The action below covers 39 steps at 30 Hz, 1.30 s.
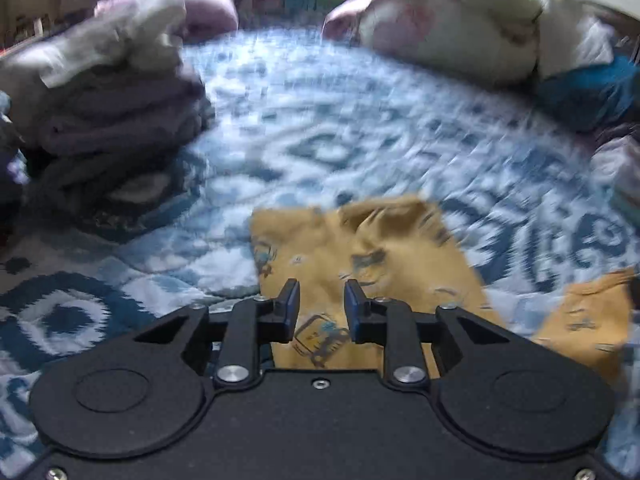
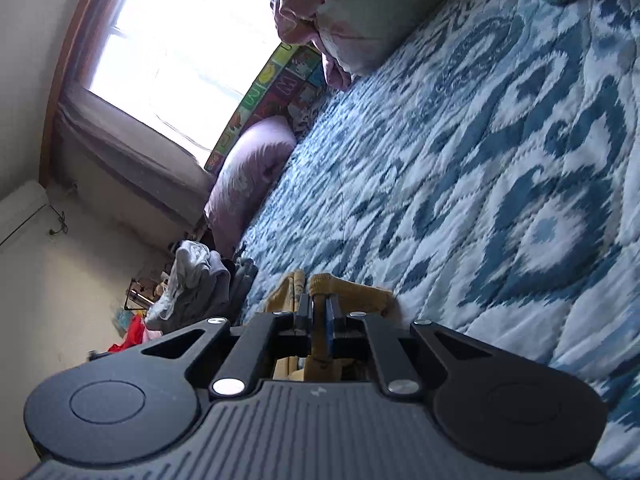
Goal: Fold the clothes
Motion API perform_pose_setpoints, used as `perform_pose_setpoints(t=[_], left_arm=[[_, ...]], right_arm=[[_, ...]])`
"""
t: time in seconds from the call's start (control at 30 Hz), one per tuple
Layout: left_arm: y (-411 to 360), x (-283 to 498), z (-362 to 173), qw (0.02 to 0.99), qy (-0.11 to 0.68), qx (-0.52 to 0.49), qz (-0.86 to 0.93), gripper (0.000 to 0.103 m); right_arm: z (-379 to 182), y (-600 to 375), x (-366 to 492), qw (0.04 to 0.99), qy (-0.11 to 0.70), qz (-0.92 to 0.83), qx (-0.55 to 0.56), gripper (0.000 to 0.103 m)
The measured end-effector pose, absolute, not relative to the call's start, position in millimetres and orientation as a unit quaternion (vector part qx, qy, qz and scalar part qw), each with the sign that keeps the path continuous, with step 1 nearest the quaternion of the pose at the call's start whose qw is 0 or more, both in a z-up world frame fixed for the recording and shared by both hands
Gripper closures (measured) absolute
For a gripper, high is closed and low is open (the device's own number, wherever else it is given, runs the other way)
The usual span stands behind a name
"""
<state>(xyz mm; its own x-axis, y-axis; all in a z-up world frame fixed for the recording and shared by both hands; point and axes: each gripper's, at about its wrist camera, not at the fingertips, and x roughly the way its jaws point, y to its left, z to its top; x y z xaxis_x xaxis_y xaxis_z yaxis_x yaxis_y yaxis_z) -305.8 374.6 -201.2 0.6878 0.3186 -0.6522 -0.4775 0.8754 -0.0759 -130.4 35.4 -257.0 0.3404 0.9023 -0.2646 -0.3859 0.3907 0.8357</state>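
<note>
On the bed (image 1: pixel 360 128), right tongs (image 2: pixel 319 312) pinch the yellow garment (image 1: pixel 360 248) to anchor it, left tongs (image 1: pixel 321 304) parted above it.

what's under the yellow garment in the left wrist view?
The blue-and-white patterned quilt lies under the yellow garment and shows on all sides of it. Whatever is directly beneath the cloth is covered. The left gripper hovers above it, jaws apart.

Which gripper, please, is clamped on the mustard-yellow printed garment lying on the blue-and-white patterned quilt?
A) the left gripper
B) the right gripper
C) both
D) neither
B: the right gripper pinches a fold of the mustard-yellow printed garment, while the left gripper stands open above it.
</note>
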Motion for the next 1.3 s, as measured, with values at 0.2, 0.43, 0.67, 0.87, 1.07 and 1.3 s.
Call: perform_pose_setpoints(t=[0.2, 0.43, 0.67, 0.87, 1.07, 1.3], left_arm=[[338.6, -332.2, -212.0, 0.909, 0.328, -0.136, 0.217, 0.080], [319.4, -338.2, -212.3, 0.913, 0.332, -0.124, 0.205, 0.080], [288.2, -376.5, -225.9, 0.911, 0.334, -0.131, 0.205, 0.080], [248.0, -405.8, -205.9, 0.932, 0.325, -0.046, 0.151, 0.069], [212.0, -428.7, -210.3, 0.928, 0.347, 0.052, 0.127, 0.056], [190.0, -439.4, -235.9, 0.905, 0.372, 0.156, 0.138, 0.056]], right_arm=[[-255.8, 29.6, -131.8, 0.750, 0.378, 0.432, 0.329, 0.093], [-250.7, 20.5, -139.9, 0.759, 0.362, 0.435, 0.324, 0.093], [-250.8, 10.0, -147.4, 0.765, 0.354, 0.430, 0.325, 0.094], [-258.2, -14.2, -156.3, 0.774, 0.368, 0.387, 0.340, 0.088], [-273.5, -7.1, -154.0, 0.750, 0.390, 0.380, 0.375, 0.049], [-269.3, 33.7, -151.1, 0.769, 0.390, 0.392, 0.321, 0.099]])
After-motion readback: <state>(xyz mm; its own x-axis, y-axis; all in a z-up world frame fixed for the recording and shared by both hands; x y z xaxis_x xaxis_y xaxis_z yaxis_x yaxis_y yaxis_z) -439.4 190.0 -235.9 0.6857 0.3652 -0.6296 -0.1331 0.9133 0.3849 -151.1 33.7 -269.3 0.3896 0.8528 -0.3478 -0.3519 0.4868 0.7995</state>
